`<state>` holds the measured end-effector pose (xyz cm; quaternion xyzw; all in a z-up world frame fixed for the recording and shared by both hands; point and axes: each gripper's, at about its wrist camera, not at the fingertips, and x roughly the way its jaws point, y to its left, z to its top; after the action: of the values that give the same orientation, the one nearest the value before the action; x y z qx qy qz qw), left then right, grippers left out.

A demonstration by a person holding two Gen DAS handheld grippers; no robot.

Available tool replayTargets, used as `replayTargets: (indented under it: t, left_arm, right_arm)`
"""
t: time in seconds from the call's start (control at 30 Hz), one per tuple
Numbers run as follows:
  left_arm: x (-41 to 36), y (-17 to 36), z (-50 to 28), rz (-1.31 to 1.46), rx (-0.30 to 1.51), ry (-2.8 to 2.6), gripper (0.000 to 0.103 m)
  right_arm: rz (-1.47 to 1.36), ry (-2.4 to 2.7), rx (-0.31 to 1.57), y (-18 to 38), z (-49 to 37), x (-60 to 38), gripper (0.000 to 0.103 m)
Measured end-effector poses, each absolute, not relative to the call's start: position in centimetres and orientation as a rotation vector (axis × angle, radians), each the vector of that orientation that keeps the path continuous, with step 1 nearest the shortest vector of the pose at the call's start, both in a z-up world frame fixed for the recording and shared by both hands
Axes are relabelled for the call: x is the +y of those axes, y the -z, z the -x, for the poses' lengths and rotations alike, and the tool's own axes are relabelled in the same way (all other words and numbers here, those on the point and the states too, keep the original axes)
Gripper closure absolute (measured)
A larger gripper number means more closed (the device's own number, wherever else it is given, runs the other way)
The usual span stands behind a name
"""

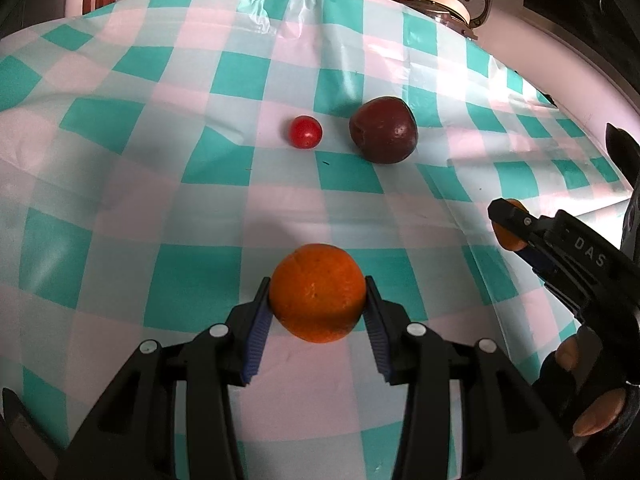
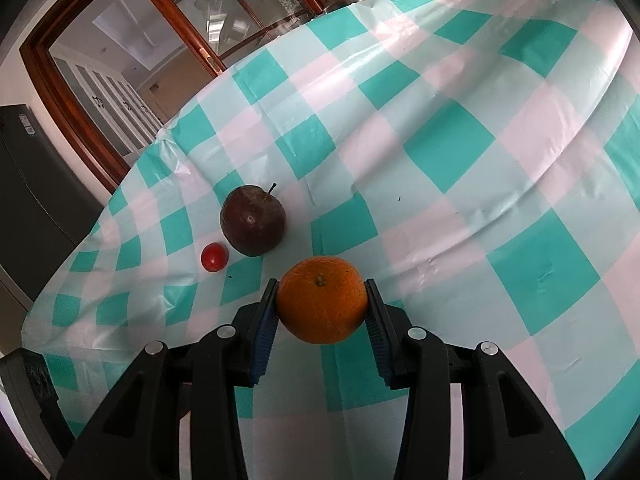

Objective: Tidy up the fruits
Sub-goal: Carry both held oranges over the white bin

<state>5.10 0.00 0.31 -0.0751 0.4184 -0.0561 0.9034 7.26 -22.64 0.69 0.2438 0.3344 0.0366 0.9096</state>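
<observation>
In the left wrist view, the left gripper point(image 1: 317, 294) sits at the bottom middle of the frame. It tilts down toward the checked tablecloth point(image 1: 120, 208). Its two blue pads point(image 1: 258, 328) squeeze an orange point(image 1: 317, 292) from both sides, so it is closed on that fruit.

Above it, near the middle of the frame, a dark red apple point(image 1: 383, 129) lies on the cloth. A small red tomato point(image 1: 305, 132) lies just beside it on the left, not touching.

At the right edge of the same view, the right gripper point(image 1: 510, 226) reaches in from the lower right. A hand point(image 1: 588, 392) in a dark glove grips its handle. A bit of orange fruit peeks out between its fingers.

In the right wrist view, this gripper also tilts down. It is closed on a second orange point(image 2: 322, 299) at the bottom middle, stem end up. The apple and tomato lie up and to the left of it.
</observation>
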Motion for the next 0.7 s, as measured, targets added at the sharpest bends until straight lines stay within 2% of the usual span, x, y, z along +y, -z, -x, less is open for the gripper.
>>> replayTargets:
  t: [0.23, 0.7]
  left_arm:
    - [-0.1, -1.2, -3.7, 0.149, 0.822, 0.125, 0.059]
    - [-2.1, -2.9, 7.0, 0.126, 0.763, 0.206, 0.059]
  right_arm:
    - [-0.520, -0.053, 0.688, -0.9, -4.7, -22.6, 0.061]
    - [-0.451, -0.022, 0.608, -2.8, 14.2, -24.5, 0.061]
